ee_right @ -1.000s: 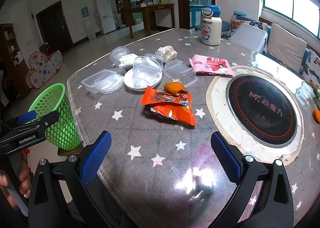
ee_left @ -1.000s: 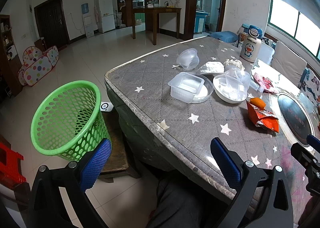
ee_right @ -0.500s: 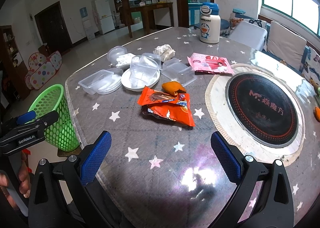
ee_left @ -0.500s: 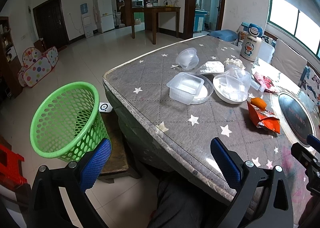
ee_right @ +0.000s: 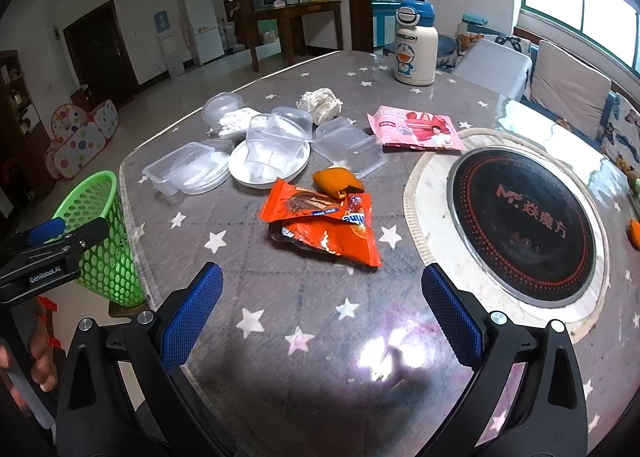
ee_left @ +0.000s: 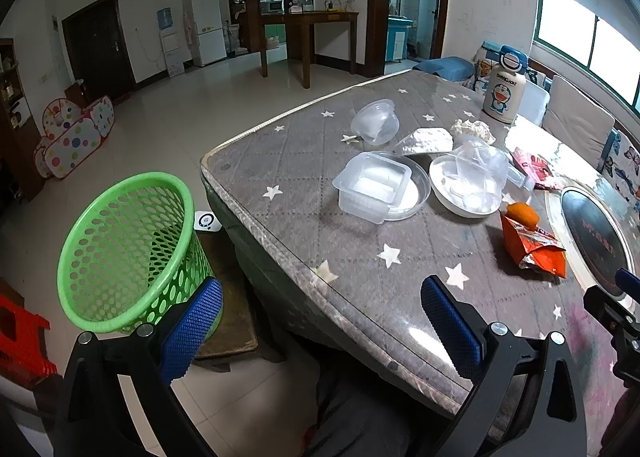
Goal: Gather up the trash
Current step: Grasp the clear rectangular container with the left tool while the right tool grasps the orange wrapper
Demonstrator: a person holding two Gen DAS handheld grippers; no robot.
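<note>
An orange snack wrapper (ee_right: 320,225) lies on the grey star-patterned table (ee_right: 248,281), with an orange peel (ee_right: 336,183) just behind it. My right gripper (ee_right: 320,321) is open and empty, a short way in front of the wrapper. Clear plastic containers (ee_right: 184,171), a white plate with a clear tub (ee_right: 272,157), crumpled tissue (ee_right: 320,103) and a pink packet (ee_right: 416,131) lie farther back. A green mesh basket (ee_left: 124,249) stands on the floor left of the table. My left gripper (ee_left: 320,321) is open and empty, off the table's near edge beside the basket.
A round black induction hob (ee_right: 520,225) is set into the table at the right. A white Doraemon flask (ee_right: 414,45) stands at the back. A red stool (ee_left: 20,337) and a brown mat (ee_left: 228,321) lie near the basket. Cushioned seats (ee_right: 568,89) line the window side.
My right gripper has moved forward toward the orange wrapper. My left gripper has drifted slightly. Both stay open.
</note>
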